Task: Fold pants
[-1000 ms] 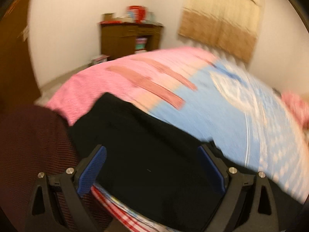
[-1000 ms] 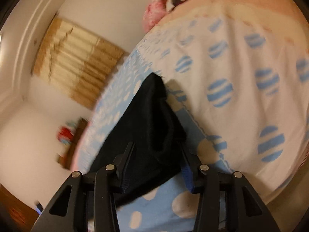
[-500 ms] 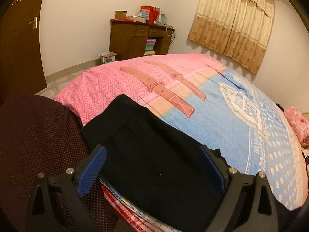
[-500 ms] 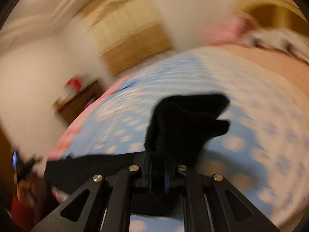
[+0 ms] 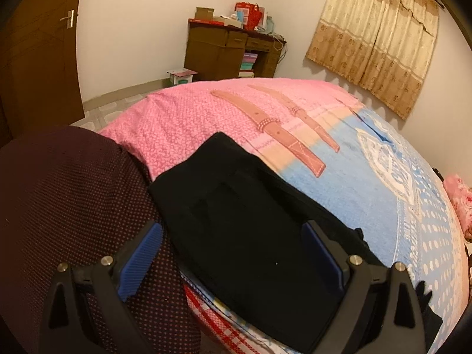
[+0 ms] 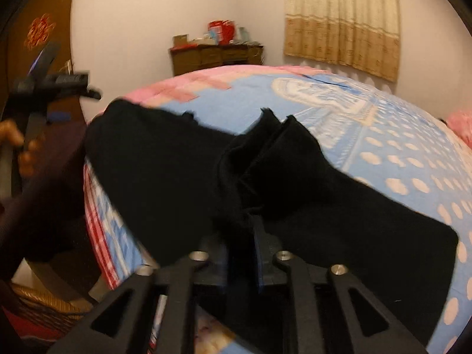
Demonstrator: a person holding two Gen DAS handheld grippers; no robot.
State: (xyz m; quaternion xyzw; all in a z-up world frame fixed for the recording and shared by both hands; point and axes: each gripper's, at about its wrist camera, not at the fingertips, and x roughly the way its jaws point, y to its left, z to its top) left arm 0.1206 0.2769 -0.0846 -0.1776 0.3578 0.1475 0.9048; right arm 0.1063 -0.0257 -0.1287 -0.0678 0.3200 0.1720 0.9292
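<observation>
Bedroom, one bed [image 5: 368, 183] with a pink and blue cover; one desk [image 5: 233, 53] at 12 o'clock, one curtain [image 5: 374, 38] at 2 o'clock, one door [image 5: 38, 59] at 10 o'clock.

One pair of black pants [image 5: 244, 236] lies on the near edge of the bed. In the right view we see its long axis running from 10 o'clock to 4 o'clock across the cover.

Two grippers. Our left gripper [image 5: 233, 259] hovers over the broad end of the pants, jaws spread wide, one blue pad either side, gripping nothing. Our right gripper [image 6: 246, 236] has its jaws pinched narrow on a bunched fold of the pants, lifted off the cover.

We judge the fold turns on carrying that pinched cloth toward 10 o'clock, onto the flat end near the left gripper. The right gripper is nearer the work.
</observation>
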